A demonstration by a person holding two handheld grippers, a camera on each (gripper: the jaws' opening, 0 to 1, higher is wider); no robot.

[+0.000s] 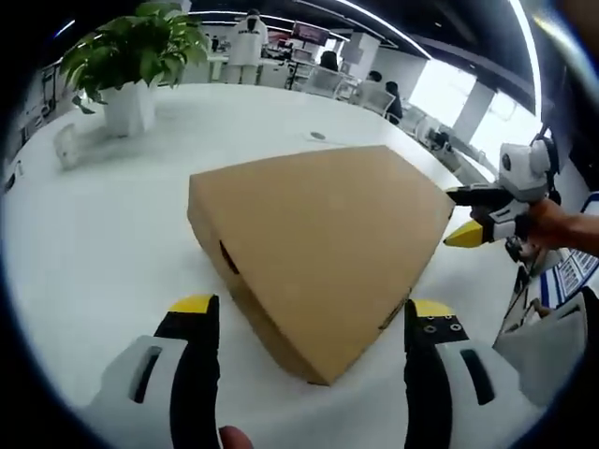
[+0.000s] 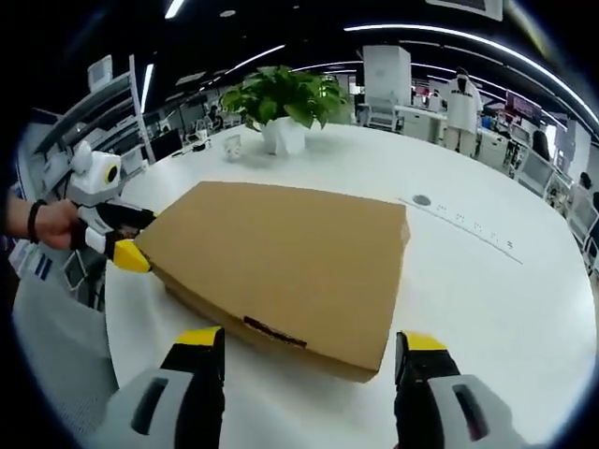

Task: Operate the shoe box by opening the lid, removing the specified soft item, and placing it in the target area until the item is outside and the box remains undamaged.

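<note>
Shoe box [image 1: 323,248] mid-frame on white counter [image 1: 103,243], lid shut. Left hand-held gripper [image 1: 314,323] open at near corner; right hand-held gripper [image 2: 309,351] open at near edge. Risk: crushed cardboard from pinching too hard, or box sliding.

Room bright. Long ceiling lights [image 2: 468,37] glow above white table [image 2: 487,281]. Big window [image 1: 445,89] glares white. Soft shadow under box [image 2: 281,262]. Edges bend, slightly blurry.

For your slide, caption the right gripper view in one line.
Closed shoe box on white table; right gripper open before it, left gripper at its far corner.
</note>
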